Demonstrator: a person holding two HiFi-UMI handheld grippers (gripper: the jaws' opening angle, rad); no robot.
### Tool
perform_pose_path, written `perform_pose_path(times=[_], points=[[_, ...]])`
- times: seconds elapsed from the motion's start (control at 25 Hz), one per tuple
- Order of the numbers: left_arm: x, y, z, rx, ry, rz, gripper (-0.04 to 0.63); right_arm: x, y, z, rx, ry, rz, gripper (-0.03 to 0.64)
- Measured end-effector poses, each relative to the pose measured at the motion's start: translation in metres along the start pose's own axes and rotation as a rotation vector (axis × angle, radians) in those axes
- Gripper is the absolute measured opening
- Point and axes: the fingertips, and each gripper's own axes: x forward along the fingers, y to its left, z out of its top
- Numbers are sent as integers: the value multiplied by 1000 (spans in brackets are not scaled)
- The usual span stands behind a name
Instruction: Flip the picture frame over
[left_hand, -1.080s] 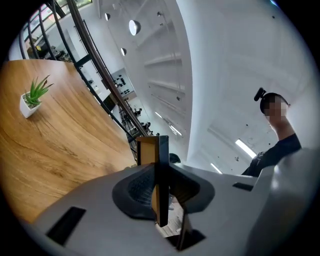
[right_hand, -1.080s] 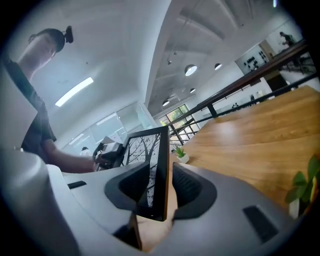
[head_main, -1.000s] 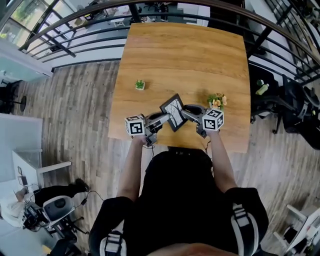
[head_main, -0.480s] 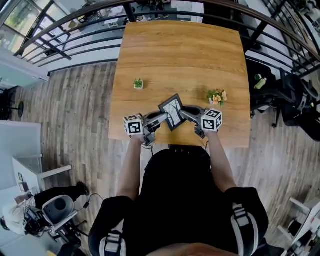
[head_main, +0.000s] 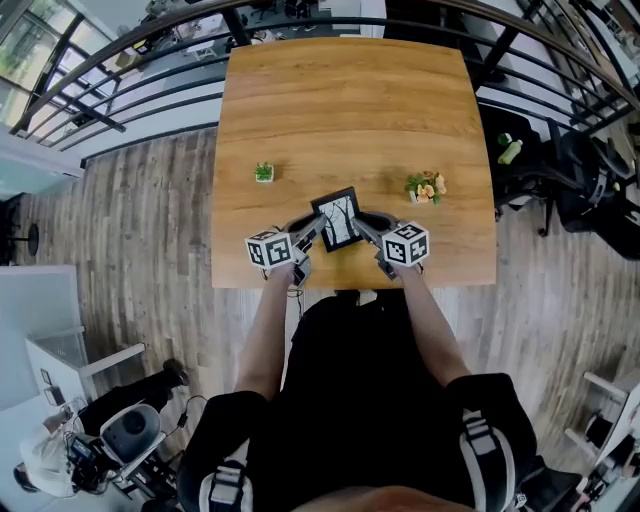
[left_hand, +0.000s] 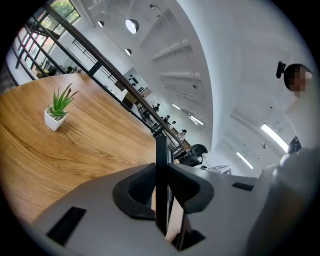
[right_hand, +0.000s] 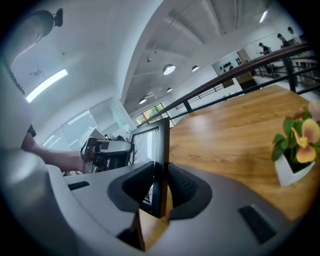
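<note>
A black picture frame (head_main: 336, 218) with a pale drawing facing up hangs between both grippers, low over the front part of the wooden table (head_main: 340, 100). My left gripper (head_main: 312, 228) grips its left edge and my right gripper (head_main: 362, 226) its right edge. In the left gripper view the frame (left_hand: 161, 165) stands edge-on between the pads, and the jaws of the left gripper (left_hand: 161, 192) are closing on it. The right gripper view shows the frame (right_hand: 161, 145) pinched the same way, with the right gripper (right_hand: 160, 187) closing on its edge.
A small green plant in a white pot (head_main: 264, 172) (left_hand: 57, 112) stands left of the frame. A pot of orange flowers (head_main: 425, 187) (right_hand: 295, 150) stands to the right. The table's front edge lies just under my hands. A dark railing (head_main: 150, 90) runs beyond the table.
Both grippers have come down toward the table with the frame. The frame, earlier skewed like a diamond, now sits nearly square to the table edge.
</note>
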Motion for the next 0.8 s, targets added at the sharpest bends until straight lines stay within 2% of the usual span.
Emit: perform_pose_path(times=[0.32, 0.6, 0.8], points=[[31, 37, -20, 86, 92, 205, 91, 4, -32, -25, 25, 46, -142, 95], [60, 71, -34, 92, 147, 294, 95, 18, -69, -42, 51, 100, -204, 95], [75, 90, -46, 125, 201, 340, 100, 27, -88, -58, 54, 138, -230, 95]])
